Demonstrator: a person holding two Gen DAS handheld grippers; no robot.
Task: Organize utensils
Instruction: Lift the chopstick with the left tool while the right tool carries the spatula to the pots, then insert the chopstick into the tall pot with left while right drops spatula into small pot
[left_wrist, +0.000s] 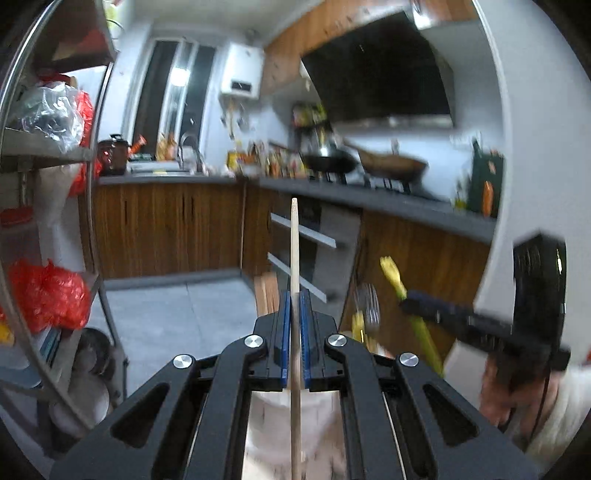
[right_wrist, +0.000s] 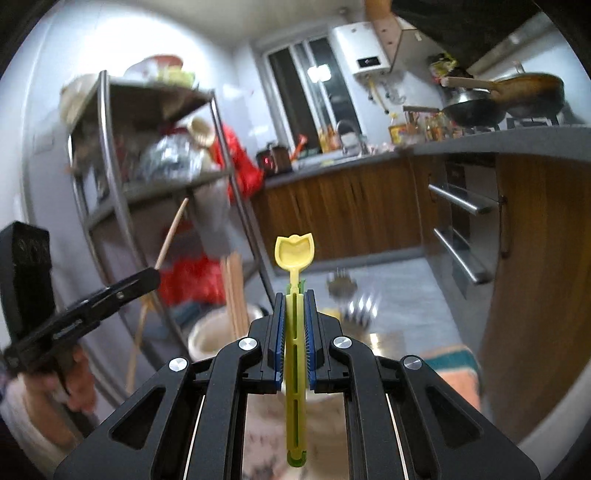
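2 woks (left_wrist: 393, 164) on counter (left_wrist: 369, 197); metal shelf rack (right_wrist: 147, 177).

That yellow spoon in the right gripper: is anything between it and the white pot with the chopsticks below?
Nothing visible blocks it. The yellow spoon sits clamped in the right gripper, and the white pot holding wooden chopsticks lies lower left, its opening uncovered.

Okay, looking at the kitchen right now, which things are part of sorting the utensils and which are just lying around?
Part of the job:
left gripper shut on wooden chopstick
right gripper shut on yellow spoon
forks
white holder with wooden sticks

Just lying about:
woks on stove
metal shelf rack
red bags
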